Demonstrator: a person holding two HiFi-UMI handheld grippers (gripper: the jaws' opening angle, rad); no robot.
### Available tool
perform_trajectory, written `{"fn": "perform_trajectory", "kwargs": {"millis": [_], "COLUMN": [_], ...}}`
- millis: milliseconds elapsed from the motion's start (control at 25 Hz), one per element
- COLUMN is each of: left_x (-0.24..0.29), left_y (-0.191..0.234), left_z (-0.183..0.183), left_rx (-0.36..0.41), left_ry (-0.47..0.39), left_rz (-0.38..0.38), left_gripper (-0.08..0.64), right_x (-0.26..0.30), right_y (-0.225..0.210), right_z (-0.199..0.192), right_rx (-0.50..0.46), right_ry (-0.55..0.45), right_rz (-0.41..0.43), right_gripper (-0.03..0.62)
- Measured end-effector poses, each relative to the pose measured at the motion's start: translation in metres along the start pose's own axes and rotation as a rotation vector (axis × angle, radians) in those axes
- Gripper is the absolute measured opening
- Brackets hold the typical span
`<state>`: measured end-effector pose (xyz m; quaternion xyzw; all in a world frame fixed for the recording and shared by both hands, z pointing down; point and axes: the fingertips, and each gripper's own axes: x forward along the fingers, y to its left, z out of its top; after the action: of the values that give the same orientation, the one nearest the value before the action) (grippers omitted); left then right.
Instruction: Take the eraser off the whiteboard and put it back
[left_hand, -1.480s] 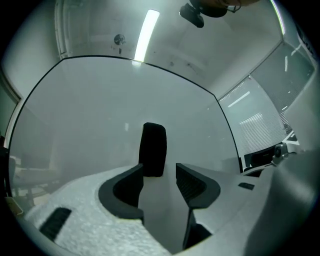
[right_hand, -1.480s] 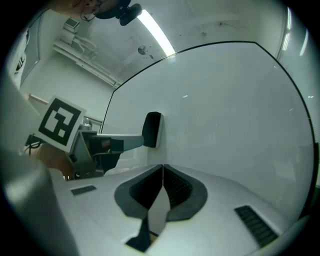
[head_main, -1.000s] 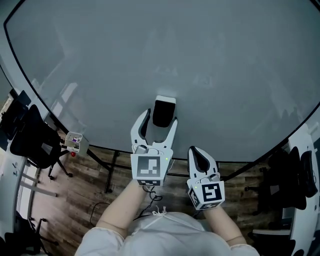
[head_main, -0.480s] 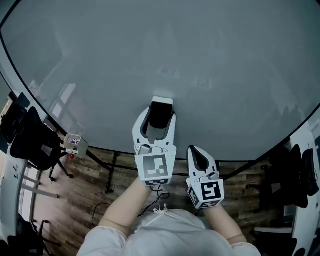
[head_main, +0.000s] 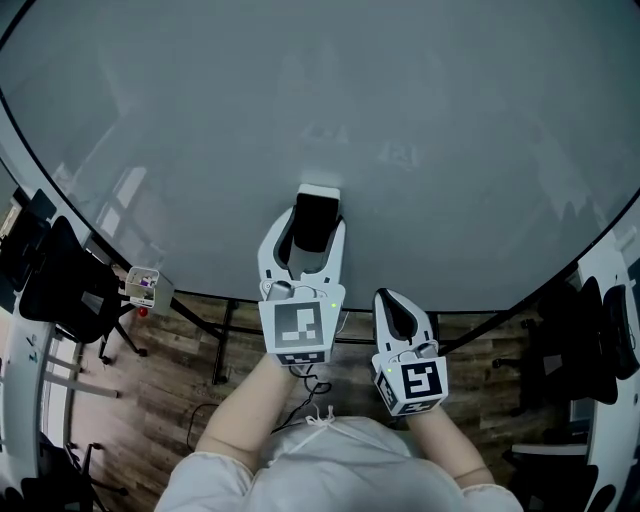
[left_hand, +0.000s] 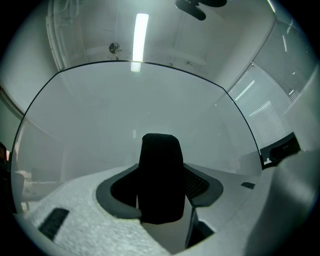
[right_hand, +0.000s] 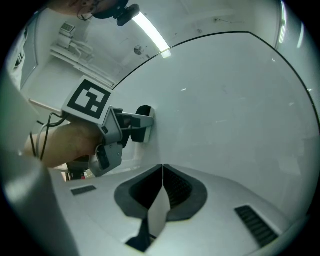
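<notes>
Black eraser (head_main: 316, 220): seen stuck upright on the whiteboard, low on the board, at 12 o'clock from the left gripper's marker cube (head_main: 297, 335) in the head view.
Whiteboard (head_main: 420, 130): pale grey and bare, spread over most of the head view. Its dark rim is seen curving down at 8 and 4 o'clock.
Left gripper (head_main: 315, 232): pushed up to the board, and its jaws are being closed round the eraser right now. The eraser is flanked at 9 and 3 o'clock, with the pads drawn in just beside its sides, but a firm clamp is not yet seen.
Left gripper view: the eraser's dark, finely textured body is caught dead centre between the two pads, rising toward 12 o'clock above them.
Right gripper (head_main: 391, 304): held at 4 o'clock from the left one. Its jaws are pressed together, and nothing is carried between them.
Hand (right_hand: 65, 142): picked up in the right gripper view at 9 o'clock, wrapped round the back of the left gripper.
Floor (head_main: 170, 390): wood planks, seen under the board's edge at 7 o'clock.
Chair (head_main: 65, 275): dark, parked at 9 o'clock, well apart from both grippers.
</notes>
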<state>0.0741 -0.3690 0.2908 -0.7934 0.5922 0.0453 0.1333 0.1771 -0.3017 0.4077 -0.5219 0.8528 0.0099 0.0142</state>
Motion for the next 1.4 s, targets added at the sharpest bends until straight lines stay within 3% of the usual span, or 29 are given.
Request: {"fn": "perform_trajectory", "kwargs": {"millis": [560,1040,1400], "left_x": [-0.065,-0.122,-0.123], "left_y": [0.004,-0.005,-0.003], "left_z": [-0.026,-0.092,-0.090], "left_rx": [-0.042,-0.083,-0.078], "left_ry": [0.016,0.150,0.132], "left_rz": [-0.043,-0.092,-0.115], "left_gripper": [0.258,0.258,0.258], "right_x": [-0.010,-0.016,-0.014], "right_y": [0.028,0.041,0.052], "right_z": [-0.004,0.003,0.001], "right_rx": [-0.005,-0.027,-0.038], "right_ry": [0.011,-0.028,-0.021], "right_rz": [-0.022,-0.065,-0.058], "right_gripper": [0.028,0.028,0.028]}}
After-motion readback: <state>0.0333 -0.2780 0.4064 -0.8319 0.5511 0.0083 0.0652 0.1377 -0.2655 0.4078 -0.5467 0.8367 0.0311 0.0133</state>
